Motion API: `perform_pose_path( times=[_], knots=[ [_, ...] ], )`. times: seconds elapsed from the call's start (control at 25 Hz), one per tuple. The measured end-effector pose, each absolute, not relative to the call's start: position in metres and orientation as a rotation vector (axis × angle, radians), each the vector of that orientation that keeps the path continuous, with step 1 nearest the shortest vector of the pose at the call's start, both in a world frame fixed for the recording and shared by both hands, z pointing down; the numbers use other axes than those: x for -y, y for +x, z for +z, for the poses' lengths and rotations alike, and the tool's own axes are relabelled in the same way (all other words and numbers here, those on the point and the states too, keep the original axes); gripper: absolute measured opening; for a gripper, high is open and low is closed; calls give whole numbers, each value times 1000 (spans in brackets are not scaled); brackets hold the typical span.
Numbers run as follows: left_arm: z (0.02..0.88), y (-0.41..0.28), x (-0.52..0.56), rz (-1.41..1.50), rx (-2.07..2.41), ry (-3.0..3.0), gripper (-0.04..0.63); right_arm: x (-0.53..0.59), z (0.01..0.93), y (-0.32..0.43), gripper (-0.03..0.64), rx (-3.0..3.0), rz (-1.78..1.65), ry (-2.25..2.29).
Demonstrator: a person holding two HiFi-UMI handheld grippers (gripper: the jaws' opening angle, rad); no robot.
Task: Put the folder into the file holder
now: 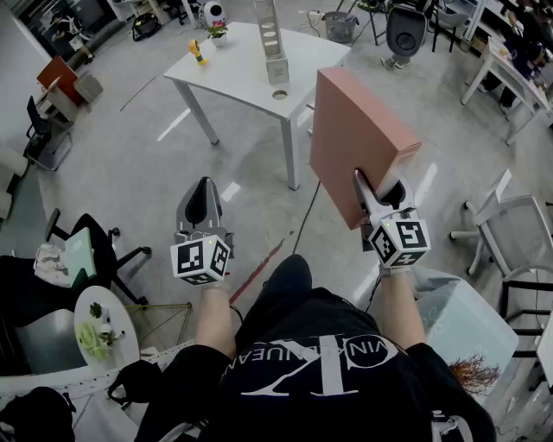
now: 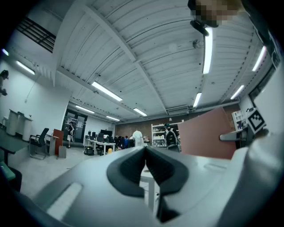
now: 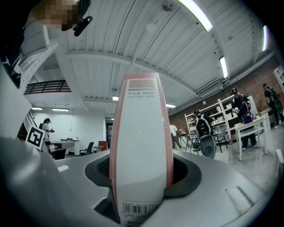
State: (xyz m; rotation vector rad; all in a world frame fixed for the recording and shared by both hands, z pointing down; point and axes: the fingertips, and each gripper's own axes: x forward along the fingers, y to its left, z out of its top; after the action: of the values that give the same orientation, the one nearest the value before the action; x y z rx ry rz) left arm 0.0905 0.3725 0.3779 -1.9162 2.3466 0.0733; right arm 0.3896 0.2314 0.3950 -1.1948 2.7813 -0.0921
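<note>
A pink file-box folder stands upright in the air, gripped at its lower edge by my right gripper. In the right gripper view its white spine fills the space between the jaws, and the pads press on both sides. My left gripper hangs at the left, apart from the folder, with its jaws shut and nothing in them. From the left gripper view the folder shows off to the right. A grey perforated file holder stands upright on the white table ahead.
A yellow toy and a small figure sit on the white table. An office chair and a pale bin are at the right. A small round table and a black chair stand at the left.
</note>
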Motion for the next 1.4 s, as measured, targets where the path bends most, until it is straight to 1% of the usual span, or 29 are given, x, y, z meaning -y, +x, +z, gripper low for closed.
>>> perform_pose_path(
  times=[0.28,0.52,0.72,0.84,1.04,1.4],
  knots=[
    [377,92,-361,84,-2334,-1925,0,-226,395,384,290,-2784,-91,-1197],
    [380,72,-324,90,-2325,-1948,0,-198,397,371,290,-2775,-94,-1220],
    [377,41,-279,131,-2330,-1952,0,-160,391,349,290,-2756,-103,-1235],
    [386,20,-245,103,-2326,-1977,0,-130,394,330,290,-2757,-126,-1250],
    [390,-24,-193,86,-2334,-1997,0,-81,394,287,290,-2742,-159,-1266],
    [375,-97,-106,72,-2294,-2021,0,-7,366,214,290,-2712,-142,-1279]
  ],
)
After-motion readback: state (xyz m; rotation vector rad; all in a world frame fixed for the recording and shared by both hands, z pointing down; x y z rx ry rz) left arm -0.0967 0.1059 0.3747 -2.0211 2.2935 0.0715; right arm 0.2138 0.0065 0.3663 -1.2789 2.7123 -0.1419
